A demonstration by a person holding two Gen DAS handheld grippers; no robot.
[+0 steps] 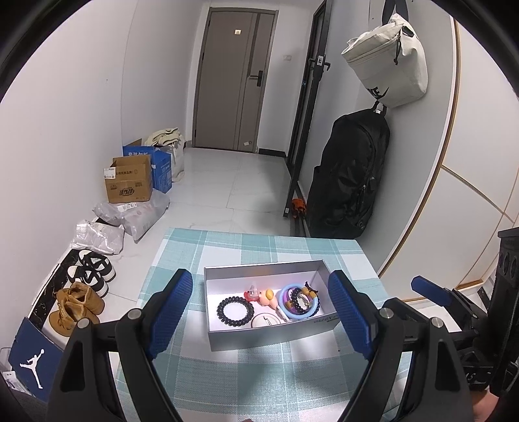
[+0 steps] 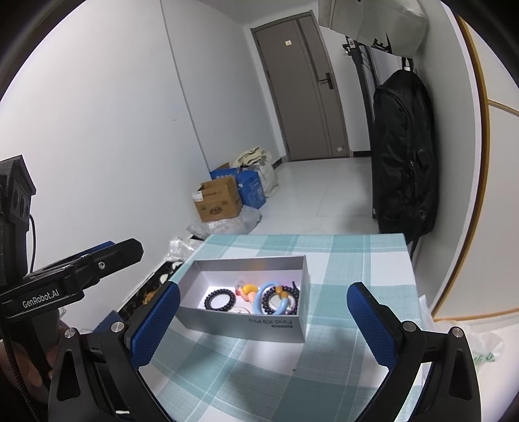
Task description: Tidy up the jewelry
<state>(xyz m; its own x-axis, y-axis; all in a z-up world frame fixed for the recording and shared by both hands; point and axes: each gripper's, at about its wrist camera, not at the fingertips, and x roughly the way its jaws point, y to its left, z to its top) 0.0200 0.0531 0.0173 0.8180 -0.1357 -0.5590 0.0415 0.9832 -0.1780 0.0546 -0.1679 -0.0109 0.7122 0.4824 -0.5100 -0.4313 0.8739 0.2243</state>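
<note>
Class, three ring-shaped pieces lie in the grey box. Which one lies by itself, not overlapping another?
The dark beaded bracelet at the box's left end: it lies flat and alone. The light blue ring and the second beaded bracelet overlap at the right end.

From the right wrist, the grey box's (image 2: 246, 324) near wall hides the round white piece (image 2: 240, 310) almost wholly. The beaded bracelet (image 2: 279, 300) tangles through the blue ring (image 2: 271, 298). The hanging white bag (image 2: 369, 22) is cut off at top.
</note>
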